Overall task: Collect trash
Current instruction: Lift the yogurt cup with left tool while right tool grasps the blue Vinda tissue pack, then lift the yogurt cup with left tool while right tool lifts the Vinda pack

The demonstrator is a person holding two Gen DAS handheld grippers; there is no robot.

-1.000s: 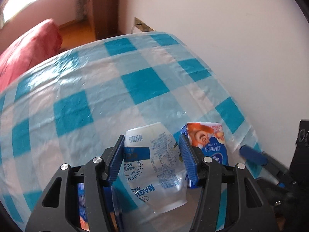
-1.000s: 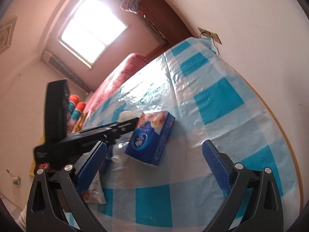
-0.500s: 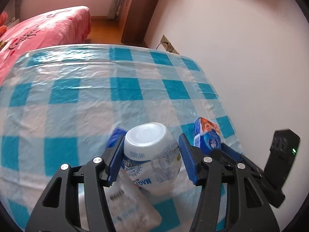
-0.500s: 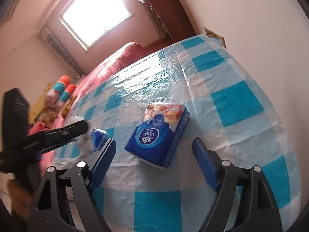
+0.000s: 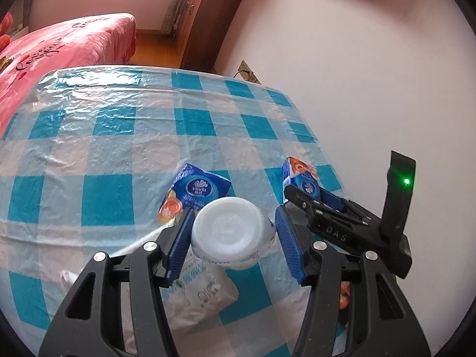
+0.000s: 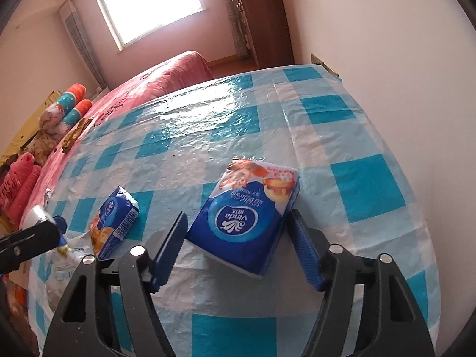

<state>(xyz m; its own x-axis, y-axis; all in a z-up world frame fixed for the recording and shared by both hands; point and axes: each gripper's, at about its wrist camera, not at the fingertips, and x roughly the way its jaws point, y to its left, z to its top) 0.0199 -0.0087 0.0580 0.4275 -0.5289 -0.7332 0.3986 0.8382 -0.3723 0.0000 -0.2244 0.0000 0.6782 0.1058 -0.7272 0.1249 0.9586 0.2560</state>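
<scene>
My left gripper (image 5: 233,211) is shut on a white plastic cup (image 5: 229,232), lifted over the table with its flat end facing the camera. Under it lies a crumpled white wrapper (image 5: 202,291). A small blue tissue pack (image 5: 196,190) lies just beyond the cup. A larger blue tissue pack (image 6: 247,211) lies flat on the checked table (image 6: 366,184) between the jaws of my right gripper (image 6: 238,215). Those jaws are closing, and a narrow gap still shows at the left pad. The left wrist view has the right gripper (image 5: 309,192) around the same large pack (image 5: 300,175).
The table's right edge runs along a pink wall with a socket (image 5: 247,71) at the far corner. Beyond the table stand a pink bed (image 5: 68,41) and a wooden cabinet (image 6: 264,20). The small pack (image 6: 116,217) lies left of the right gripper.
My left gripper has risen and drawn back with the cup, bringing the small pack and wrapper into view. The right gripper's jaws have narrowed around the large tissue pack.
</scene>
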